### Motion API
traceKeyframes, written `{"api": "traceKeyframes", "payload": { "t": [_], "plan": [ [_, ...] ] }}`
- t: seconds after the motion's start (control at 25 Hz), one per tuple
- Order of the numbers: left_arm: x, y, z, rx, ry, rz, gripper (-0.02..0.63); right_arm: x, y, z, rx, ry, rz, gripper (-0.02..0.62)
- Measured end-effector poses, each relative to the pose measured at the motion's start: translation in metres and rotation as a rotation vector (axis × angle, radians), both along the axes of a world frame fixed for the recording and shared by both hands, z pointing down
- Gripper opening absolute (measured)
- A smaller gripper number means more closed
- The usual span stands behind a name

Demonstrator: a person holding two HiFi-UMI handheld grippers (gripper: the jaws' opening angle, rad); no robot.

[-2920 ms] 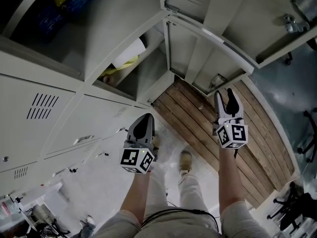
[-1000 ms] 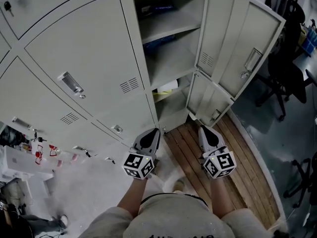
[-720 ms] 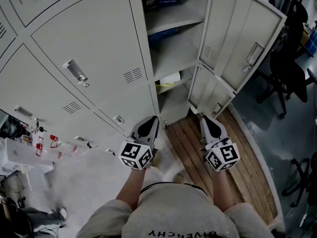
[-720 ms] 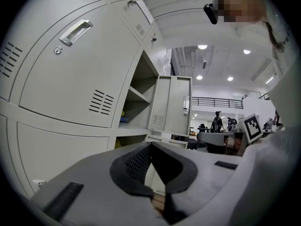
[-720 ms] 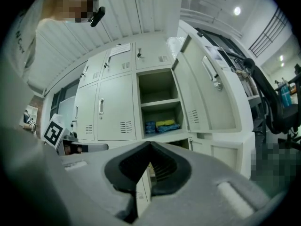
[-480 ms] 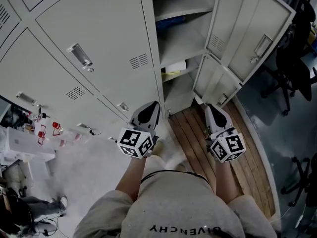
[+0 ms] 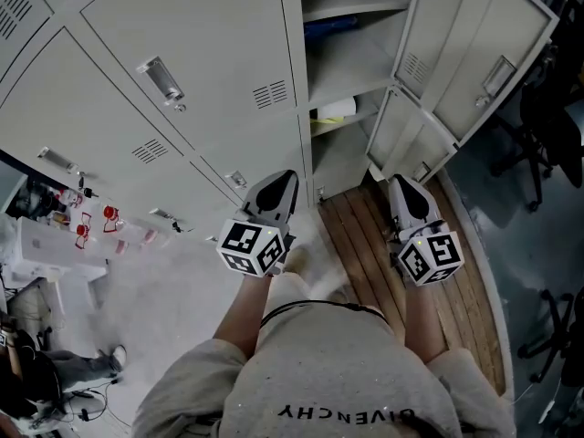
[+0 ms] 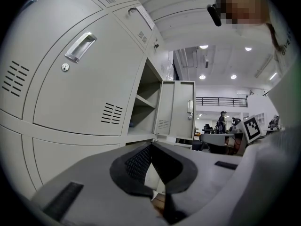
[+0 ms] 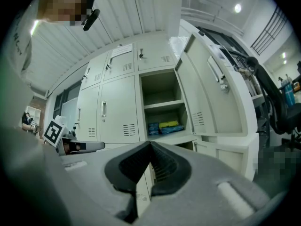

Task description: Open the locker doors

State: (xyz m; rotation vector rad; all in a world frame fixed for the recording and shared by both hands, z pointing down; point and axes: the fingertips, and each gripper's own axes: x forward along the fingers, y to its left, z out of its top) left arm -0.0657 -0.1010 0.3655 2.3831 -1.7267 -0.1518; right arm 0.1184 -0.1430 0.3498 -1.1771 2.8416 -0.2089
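A grey locker bank fills the top of the head view. Its right column stands open, with the upper door [image 7: 484,53] and lower door [image 7: 411,140] swung out to the right. The shelves inside hold a blue packet [image 7: 342,27] and a white roll [image 7: 333,110]. To the left is a closed door [image 7: 210,53] with a metal handle [image 7: 162,78]. My left gripper [image 7: 279,184] points at the foot of the closed column, shut and empty [image 8: 151,145]. My right gripper [image 7: 402,186] is below the open lower door, also shut and empty [image 9: 150,144].
A wooden platform [image 7: 365,235] lies in front of the open column. Black office chairs [image 7: 547,117] stand at the right. A white table [image 7: 41,249] with small things is at the left, and another person's legs [image 7: 82,368] are below it.
The lockers have slid up and to the right in the head view, so more of the floor and table at the left shows. Both grippers stay shut, side by side.
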Motion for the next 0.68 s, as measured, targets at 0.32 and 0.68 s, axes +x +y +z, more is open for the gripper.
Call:
{"api": "traceKeyframes", "payload": {
  "t": [0.32,0.68],
  "plan": [
    [0.002,-0.0005,-0.0005,-0.002,0.003,0.006,-0.002,0.0029,-0.0007,0.004,-0.015,-0.002,0.01,0.002],
    [0.0052,-0.0029,0.0005,-0.009,0.001,0.016,-0.002,0.0069,-0.0016,0.01,-0.033,-0.005,0.02,0.002]
  ]
}}
